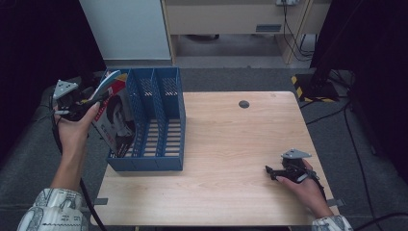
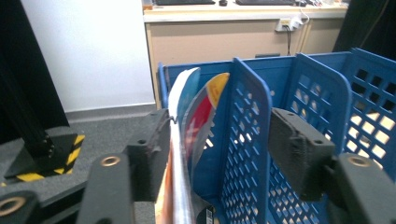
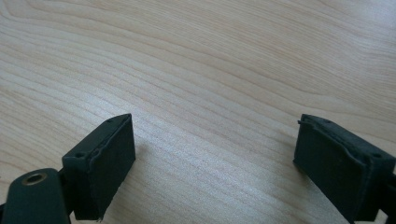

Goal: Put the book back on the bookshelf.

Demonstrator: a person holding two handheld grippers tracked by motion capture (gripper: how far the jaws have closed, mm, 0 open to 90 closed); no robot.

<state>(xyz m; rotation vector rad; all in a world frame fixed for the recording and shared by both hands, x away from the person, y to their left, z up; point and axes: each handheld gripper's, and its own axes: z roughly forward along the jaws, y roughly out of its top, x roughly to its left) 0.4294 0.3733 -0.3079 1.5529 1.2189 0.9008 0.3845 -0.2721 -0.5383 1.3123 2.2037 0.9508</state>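
Nearest, right gripper (image 1: 270,172): rests idle near the bench's (image 1: 231,144) near right corner, jaws apart over bare wood grain, nothing between them; probably parked while the other hand works.

Next, blue file rack (image 1: 154,120): three slots, standing at the bench's left edge, open tops upward.

Then, magazines (image 1: 113,115): upright but leaning in the rack's leftmost slot, tops poking above the divider; glossy covers in red, blue and yellow. Cover lettering too blurred to read.

Farthest, left gripper (image 2: 219,149): at the magazines' upper edge, jaws spread, straddling magazines and one divider, one pad touching a cover, the other clear; nothing clamped, likely letting go after filing.
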